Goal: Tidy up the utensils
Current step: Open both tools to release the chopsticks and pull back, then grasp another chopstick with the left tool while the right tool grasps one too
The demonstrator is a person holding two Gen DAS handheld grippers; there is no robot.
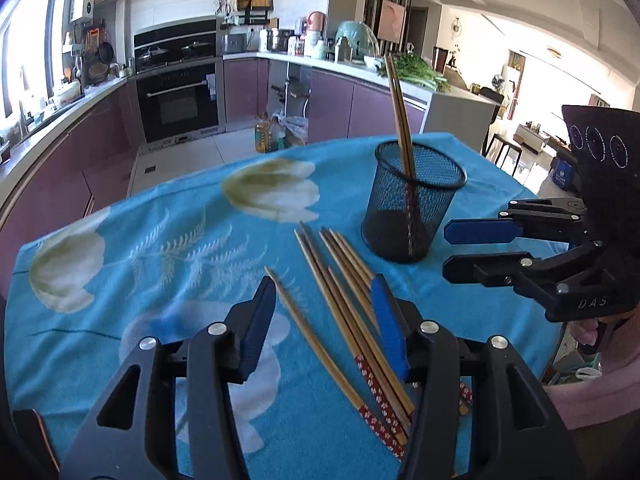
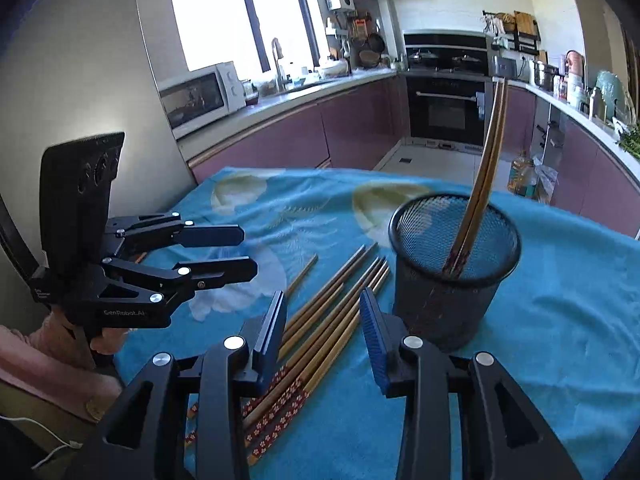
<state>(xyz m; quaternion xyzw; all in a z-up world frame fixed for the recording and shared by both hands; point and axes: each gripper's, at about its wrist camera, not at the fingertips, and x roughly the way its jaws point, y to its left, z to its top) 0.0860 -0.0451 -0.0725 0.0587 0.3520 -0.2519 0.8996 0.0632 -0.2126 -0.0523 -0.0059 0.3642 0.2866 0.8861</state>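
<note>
Several wooden chopsticks (image 1: 348, 316) with red patterned ends lie loose on the blue flowered tablecloth (image 1: 168, 240); they also show in the right wrist view (image 2: 328, 320). A black mesh cup (image 1: 412, 200) stands upright behind them with two chopsticks (image 1: 400, 120) leaning inside; it also shows in the right wrist view (image 2: 452, 268). My left gripper (image 1: 324, 292) is open, low over the loose chopsticks, holding nothing. My right gripper (image 2: 322, 300) is open above the same pile, beside the cup, holding nothing. Each gripper shows in the other's view, the right (image 1: 448, 248) and the left (image 2: 248, 252).
The table's far edge drops to a tiled kitchen floor with oil bottles (image 1: 268, 136). Purple cabinets, an oven (image 1: 180, 96) and a microwave (image 2: 200, 96) line the walls. A person's pink sleeve (image 2: 48, 364) is at the table's near side.
</note>
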